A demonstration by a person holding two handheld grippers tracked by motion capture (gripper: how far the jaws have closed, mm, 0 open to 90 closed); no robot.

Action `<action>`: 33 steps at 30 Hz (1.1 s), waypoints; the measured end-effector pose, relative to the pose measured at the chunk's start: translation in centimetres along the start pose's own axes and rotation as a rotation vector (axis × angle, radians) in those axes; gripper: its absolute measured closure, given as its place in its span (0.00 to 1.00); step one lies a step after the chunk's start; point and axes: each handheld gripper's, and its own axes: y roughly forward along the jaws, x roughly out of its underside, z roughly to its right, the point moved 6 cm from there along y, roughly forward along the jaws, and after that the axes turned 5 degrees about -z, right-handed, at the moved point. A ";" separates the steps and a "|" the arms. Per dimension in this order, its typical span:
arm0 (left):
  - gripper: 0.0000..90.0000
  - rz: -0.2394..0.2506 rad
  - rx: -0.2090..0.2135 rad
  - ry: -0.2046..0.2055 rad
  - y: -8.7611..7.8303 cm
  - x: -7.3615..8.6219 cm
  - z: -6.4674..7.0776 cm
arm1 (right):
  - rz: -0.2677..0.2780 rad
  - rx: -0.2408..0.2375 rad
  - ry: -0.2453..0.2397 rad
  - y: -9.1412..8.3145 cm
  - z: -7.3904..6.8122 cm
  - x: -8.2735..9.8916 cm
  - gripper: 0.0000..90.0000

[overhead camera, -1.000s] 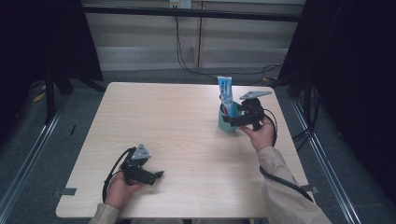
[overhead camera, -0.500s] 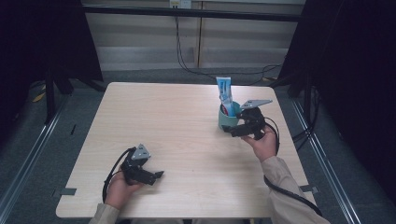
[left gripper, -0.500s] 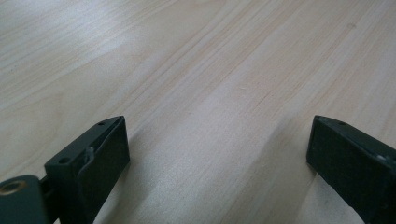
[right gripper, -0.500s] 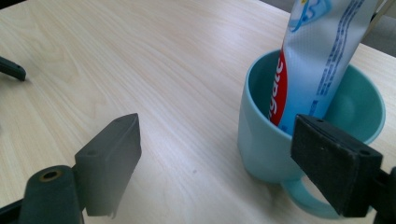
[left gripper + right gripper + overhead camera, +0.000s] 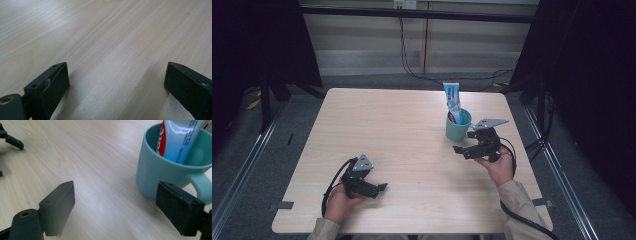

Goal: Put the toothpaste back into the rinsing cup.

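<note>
- My right gripper [image 5: 473, 146] hung just off the table [image 5: 412, 145] with its jaws spread wide and nothing between them.
- In the right gripper view the mug [image 5: 172, 170] stood just ahead of the far-side jaw, apart from it, upright, its handle [image 5: 202, 186] turned toward that jaw.
- A tube [image 5: 182, 137] of toothpaste stood in the mug, leaning on the rim, cap end down as far as I could tell.
- My left gripper [image 5: 371, 187] rested low on the wood, jaws also wide apart and empty; between them I saw only bare tabletop [image 5: 112, 50].
- I judged the mug to be glazed ceramic: stiff, fairly heavy for its size, smooth enough to slip under hard pads, and liable to chip if knocked over.
- I judged the best hold to be across the wall, one jaw inside the rim and one outside, or square on the handle; pinching the whole body looked too wide for the jaws.
- The tube looked light and soft, so I expected it to dent under a firm squeeze; the flat crimped top standing above the rim seemed the safest place to take it.
- A sideways bump from the near jaw could tip both.
</note>
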 end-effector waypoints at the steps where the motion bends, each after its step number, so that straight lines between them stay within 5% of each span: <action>1: 0.06 0.001 0.000 0.000 0.0 0.0 0.0 | 0.000 0.000 0.000 0.0 -0.1 0.2 0.17; 33: 0.06 0.001 0.000 0.001 0.0 0.0 0.0 | -0.055 -0.014 -0.018 0.8 -1.4 5.5 0.17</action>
